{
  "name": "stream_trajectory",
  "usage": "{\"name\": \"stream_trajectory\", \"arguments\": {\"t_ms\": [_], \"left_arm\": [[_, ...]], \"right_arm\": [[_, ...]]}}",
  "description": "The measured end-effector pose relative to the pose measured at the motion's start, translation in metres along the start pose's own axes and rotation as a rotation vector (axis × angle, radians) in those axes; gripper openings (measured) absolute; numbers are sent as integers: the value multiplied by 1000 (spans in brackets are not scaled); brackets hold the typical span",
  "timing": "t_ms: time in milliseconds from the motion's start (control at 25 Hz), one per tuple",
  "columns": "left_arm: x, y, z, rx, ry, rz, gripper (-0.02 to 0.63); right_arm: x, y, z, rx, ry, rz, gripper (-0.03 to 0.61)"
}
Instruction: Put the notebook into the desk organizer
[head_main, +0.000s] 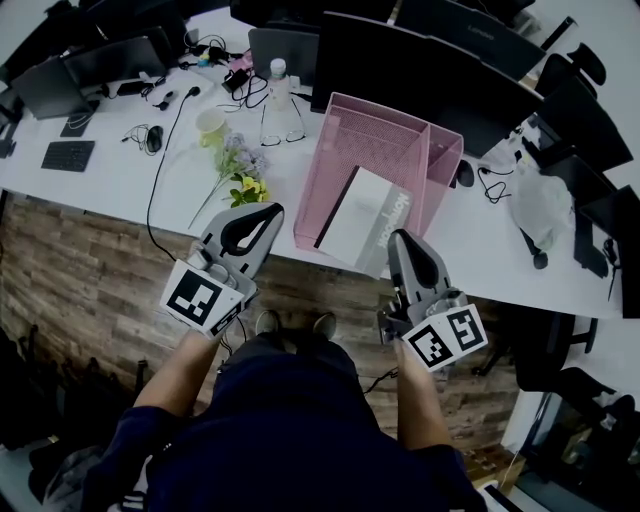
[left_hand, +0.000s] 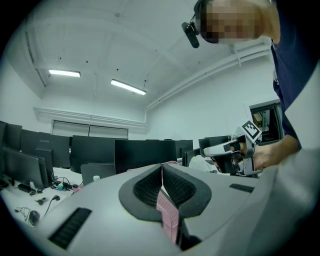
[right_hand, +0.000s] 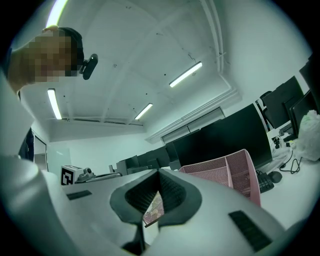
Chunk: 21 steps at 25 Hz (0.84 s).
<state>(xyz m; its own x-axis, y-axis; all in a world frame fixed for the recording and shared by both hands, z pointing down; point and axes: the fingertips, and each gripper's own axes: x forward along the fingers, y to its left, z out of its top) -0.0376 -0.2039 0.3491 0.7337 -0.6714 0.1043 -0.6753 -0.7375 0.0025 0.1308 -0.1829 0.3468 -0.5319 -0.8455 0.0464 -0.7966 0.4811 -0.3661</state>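
Observation:
A pink mesh desk organizer (head_main: 330, 140) stands on the white desk (head_main: 120, 175). The white notebook (head_main: 355, 215) with a black spine lies tilted in its front compartment, its lower end sticking out over the desk's front edge. My right gripper (head_main: 393, 236) is shut, its tip right beside the notebook's lower right corner; nothing shows between the closed fingertips (right_hand: 159, 171). The organizer (right_hand: 235, 170) rises to the right ahead of it. My left gripper (head_main: 272, 212) is shut and empty, left of the organizer's front corner, its jaws touching at the tip (left_hand: 161, 167).
Dark monitors (head_main: 420, 65) line the back of the desk. A water bottle (head_main: 277, 80), a cup (head_main: 210, 125) and a bunch of flowers (head_main: 240, 170) stand left of the organizer. A mouse (head_main: 463, 172) and a plastic bag (head_main: 540, 205) lie to its right.

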Motion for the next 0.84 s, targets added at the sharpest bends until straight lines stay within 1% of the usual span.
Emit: {"name": "stream_trajectory", "arguments": {"t_ms": [840], "left_arm": [[3,-1,-5,-6,11,3,32]], "right_arm": [[-1,-6,-5,8,1,-8,5]]}}
